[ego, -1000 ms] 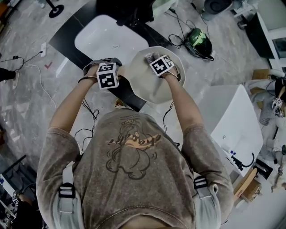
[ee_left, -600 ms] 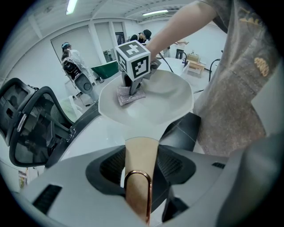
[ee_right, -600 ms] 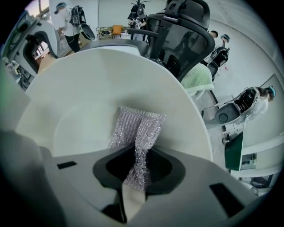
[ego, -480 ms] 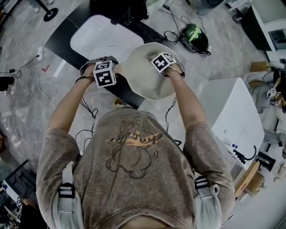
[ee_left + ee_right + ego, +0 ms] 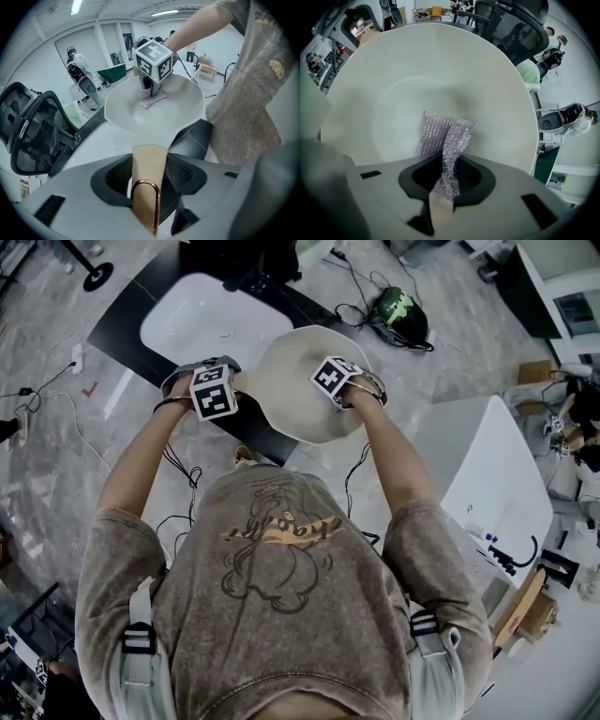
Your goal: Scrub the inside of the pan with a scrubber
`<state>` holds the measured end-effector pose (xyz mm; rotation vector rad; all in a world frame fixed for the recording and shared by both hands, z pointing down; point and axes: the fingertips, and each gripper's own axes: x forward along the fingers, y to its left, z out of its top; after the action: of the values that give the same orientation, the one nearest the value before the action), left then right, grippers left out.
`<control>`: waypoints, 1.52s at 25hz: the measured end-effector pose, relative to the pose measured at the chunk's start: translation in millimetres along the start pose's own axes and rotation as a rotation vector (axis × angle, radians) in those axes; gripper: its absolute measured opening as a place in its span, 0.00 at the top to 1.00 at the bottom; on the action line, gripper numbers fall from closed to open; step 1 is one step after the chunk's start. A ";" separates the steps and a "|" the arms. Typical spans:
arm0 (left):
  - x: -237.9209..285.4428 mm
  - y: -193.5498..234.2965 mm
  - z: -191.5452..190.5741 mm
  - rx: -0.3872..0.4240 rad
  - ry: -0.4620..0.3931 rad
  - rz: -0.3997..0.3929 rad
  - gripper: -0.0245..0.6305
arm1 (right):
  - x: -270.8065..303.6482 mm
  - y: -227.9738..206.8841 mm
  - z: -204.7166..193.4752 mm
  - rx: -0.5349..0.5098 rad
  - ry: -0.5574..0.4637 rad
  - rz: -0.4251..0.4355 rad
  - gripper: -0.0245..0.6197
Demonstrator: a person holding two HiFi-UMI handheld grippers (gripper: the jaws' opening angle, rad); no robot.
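Observation:
A pale round pan (image 5: 281, 371) is held in the air and tilted. My left gripper (image 5: 232, 388) is shut on its tan handle (image 5: 147, 164), which carries a copper loop and sits between the dark pads (image 5: 185, 176). In the left gripper view the pan's bowl (image 5: 180, 112) faces me. My right gripper (image 5: 336, 382) points down into the pan (image 5: 417, 65). It is shut on a silvery mesh scrubber (image 5: 443, 136), whose free end lies flat on the pan's inner floor. The left gripper view also shows the right gripper (image 5: 150, 93) standing on the scrubber (image 5: 152, 99).
A white sink basin (image 5: 202, 320) sits in a dark counter (image 5: 127, 320) beyond the pan. A white table (image 5: 497, 484) stands to the right. A green object (image 5: 398, 313) and cables lie on the floor. A black office chair (image 5: 33, 136) stands at left, and a person (image 5: 77, 65) behind it.
My right gripper has slid across the pan's inside with the scrubber and stands more upright, so the scrubber is now hidden under its cube in the head view. The left gripper keeps its hold.

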<state>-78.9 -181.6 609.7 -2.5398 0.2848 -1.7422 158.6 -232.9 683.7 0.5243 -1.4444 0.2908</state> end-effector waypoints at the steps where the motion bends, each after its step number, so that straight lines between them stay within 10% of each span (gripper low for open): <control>1: 0.1 0.3 0.1 0.000 0.000 0.000 0.60 | -0.8 2.3 -2.2 0.004 0.002 0.002 0.83; 16: 1.9 0.3 1.4 -0.005 0.016 -0.007 0.60 | -17.7 89.0 2.8 0.027 -0.054 0.303 0.83; 38: 0.4 0.1 1.6 0.004 0.010 -0.014 0.60 | -25.9 114.0 68.4 0.018 -0.218 0.393 0.81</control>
<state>-77.3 -181.9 609.4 -2.5370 0.2646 -1.7591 40.4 -167.0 679.8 0.2880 -1.7569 0.5720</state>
